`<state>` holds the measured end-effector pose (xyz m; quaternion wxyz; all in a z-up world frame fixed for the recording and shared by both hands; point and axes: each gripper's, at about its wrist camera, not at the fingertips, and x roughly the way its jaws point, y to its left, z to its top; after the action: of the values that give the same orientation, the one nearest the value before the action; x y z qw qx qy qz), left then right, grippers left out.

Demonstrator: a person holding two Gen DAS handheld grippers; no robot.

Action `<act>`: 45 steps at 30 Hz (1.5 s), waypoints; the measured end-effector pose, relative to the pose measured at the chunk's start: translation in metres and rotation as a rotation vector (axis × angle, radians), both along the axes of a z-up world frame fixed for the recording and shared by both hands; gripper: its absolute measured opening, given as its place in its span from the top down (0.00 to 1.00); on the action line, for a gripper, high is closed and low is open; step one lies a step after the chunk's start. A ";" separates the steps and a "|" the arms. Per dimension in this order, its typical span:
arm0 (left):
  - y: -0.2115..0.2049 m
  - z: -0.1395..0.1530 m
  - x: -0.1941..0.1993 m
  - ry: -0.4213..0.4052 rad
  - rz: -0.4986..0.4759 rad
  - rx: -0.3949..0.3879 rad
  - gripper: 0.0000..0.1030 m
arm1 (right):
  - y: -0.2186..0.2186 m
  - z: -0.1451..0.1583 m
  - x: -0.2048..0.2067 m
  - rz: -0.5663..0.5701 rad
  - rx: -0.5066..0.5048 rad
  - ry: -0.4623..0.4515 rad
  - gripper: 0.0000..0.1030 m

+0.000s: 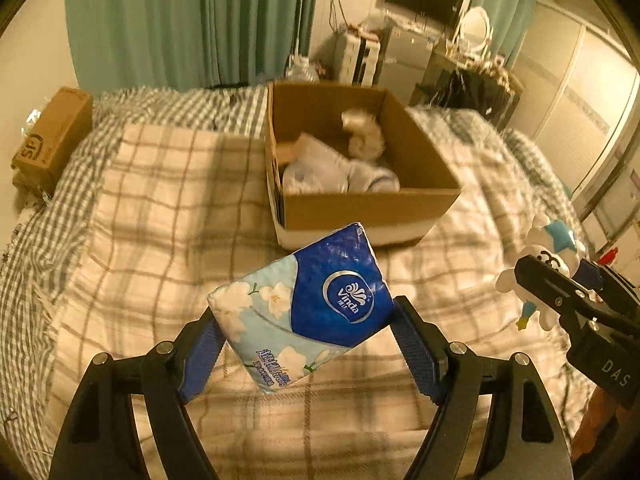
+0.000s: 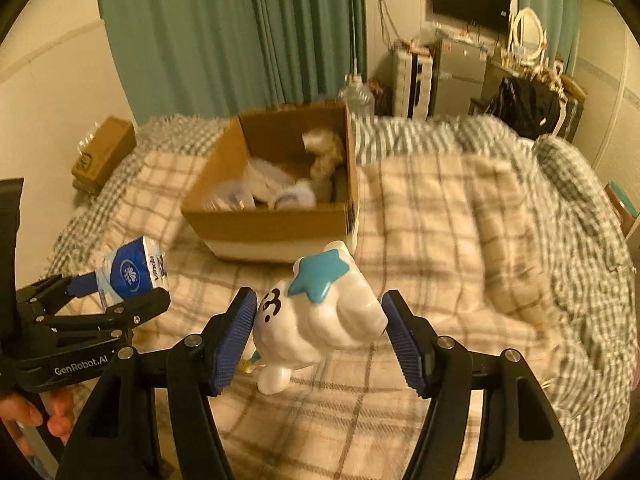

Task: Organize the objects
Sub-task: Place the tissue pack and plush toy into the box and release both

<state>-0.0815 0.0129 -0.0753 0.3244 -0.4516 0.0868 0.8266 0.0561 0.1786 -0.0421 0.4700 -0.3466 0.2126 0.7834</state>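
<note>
Above the plaid bedspread (image 1: 168, 208), both grippers are carrying loads toward the open cardboard box (image 1: 372, 210) sitting mid-bed. On the left, the left gripper (image 1: 308, 330) is pinching a blue-and-white tissue pack (image 1: 304, 304) between its blue pads, the jaws standing wide apart to span it; the pack is hanging tilted, one corner pointing up at the box, and it is clear of the bedding. The soft wrapper is giving little for the pads to bite on, so I judge that a quick swing could be letting it pivot or slide out short of the box. Ahead, the box is already holding pale bundled items (image 1: 340, 172), blurred and hard to name, which are filling much of its floor; a pack dropped on that heap could be rolling back over the near wall. On the right, the right gripper (image 2: 318, 326) is clamping a white figurine with a teal star (image 2: 320, 320), jaws partly closed against its rounded body, held just short of the box's near wall. Its glossy, curved sides look slippery, and the pads seem to be meeting it off-centre, so it may be twisting loose. With both tools converging on one opening, their fingers could also be colliding.
</note>
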 end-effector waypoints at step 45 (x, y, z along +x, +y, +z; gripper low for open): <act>0.148 -0.010 -0.167 0.165 -0.087 0.002 0.01 | 0.226 0.022 -0.085 0.062 0.060 0.158 0.06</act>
<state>-0.2481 0.1606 -0.0855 0.3522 -0.3774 0.1319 0.8462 -0.0284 0.4041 -0.0204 0.4375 -0.2760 0.2145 0.8285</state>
